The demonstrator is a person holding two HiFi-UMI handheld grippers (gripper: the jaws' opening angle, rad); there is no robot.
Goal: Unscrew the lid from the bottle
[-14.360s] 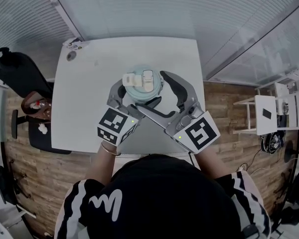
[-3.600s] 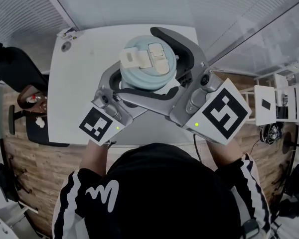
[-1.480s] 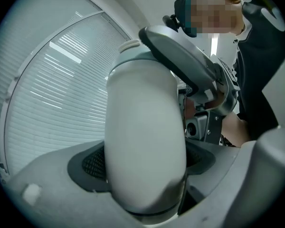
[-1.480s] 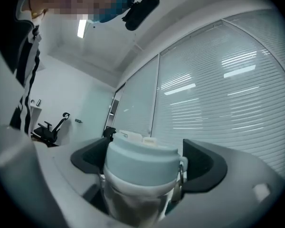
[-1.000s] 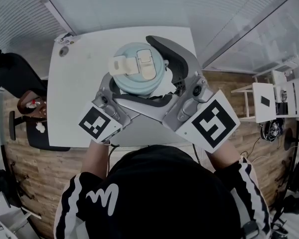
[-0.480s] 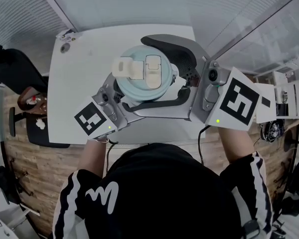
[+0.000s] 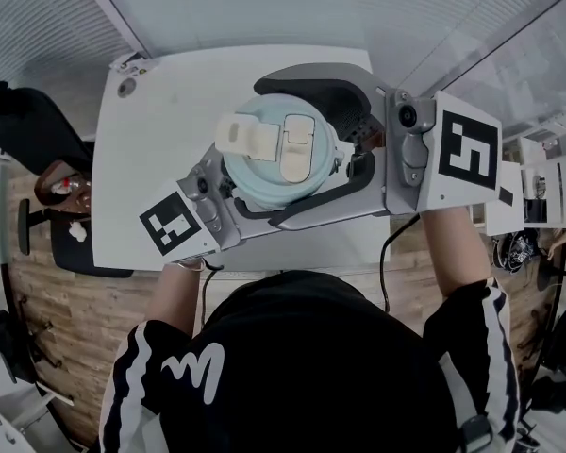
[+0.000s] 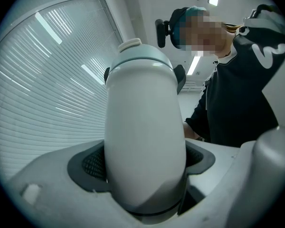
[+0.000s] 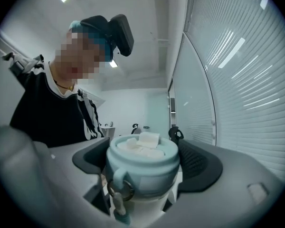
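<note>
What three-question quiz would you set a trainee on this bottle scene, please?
1. True or false: the lid is already off the bottle.
2. What does the right gripper clamp? A the lid; B the bottle's white body; C nothing.
3. Fill in: the left gripper has its jaws shut on the ___.

Key: 1 false, the lid sits on the bottle. 2 A. 3 bottle.
</note>
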